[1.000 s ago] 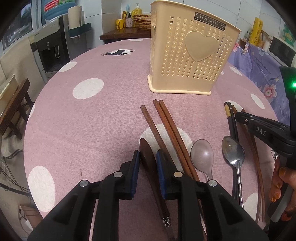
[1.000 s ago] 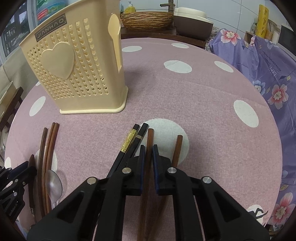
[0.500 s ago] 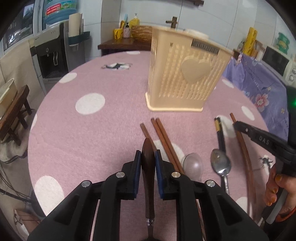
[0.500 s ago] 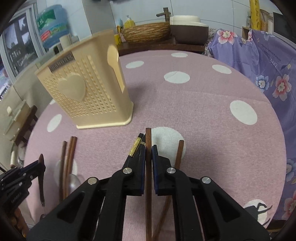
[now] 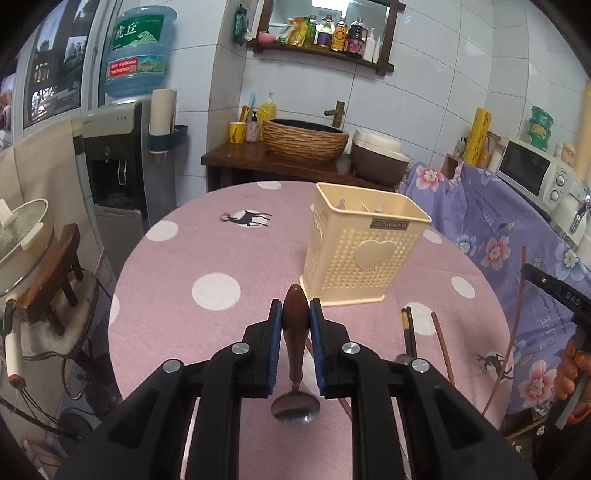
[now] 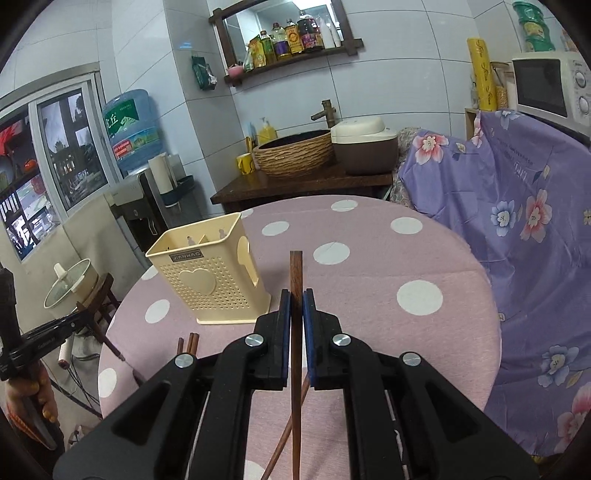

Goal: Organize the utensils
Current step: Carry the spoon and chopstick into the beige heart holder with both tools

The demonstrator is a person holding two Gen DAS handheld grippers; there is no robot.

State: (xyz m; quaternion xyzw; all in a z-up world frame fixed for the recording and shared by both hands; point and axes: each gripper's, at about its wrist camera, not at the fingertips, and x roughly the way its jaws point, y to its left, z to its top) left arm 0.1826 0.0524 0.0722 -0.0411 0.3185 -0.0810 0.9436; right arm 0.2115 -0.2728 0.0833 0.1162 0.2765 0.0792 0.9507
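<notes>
polka-dot pink cloth (image 5: 221,258); left gripper (image 5: 295,321) fingers pinching wooden-handled spoon (image 5: 294,325), right gripper (image 6: 296,310) pinching slim wooden chopstick (image 6: 296,280).

A home kitchen is showing here: a shelf of sauce bottles (image 5: 332,35) is hanging on the white tiled wall, a water dispenser (image 5: 122,155) is standing at the left, a microwave (image 5: 532,171) and a rice cooker (image 6: 364,146) are sitting nearby, and a dotted pink cloth is covering the round surface (image 5: 207,243).
</notes>
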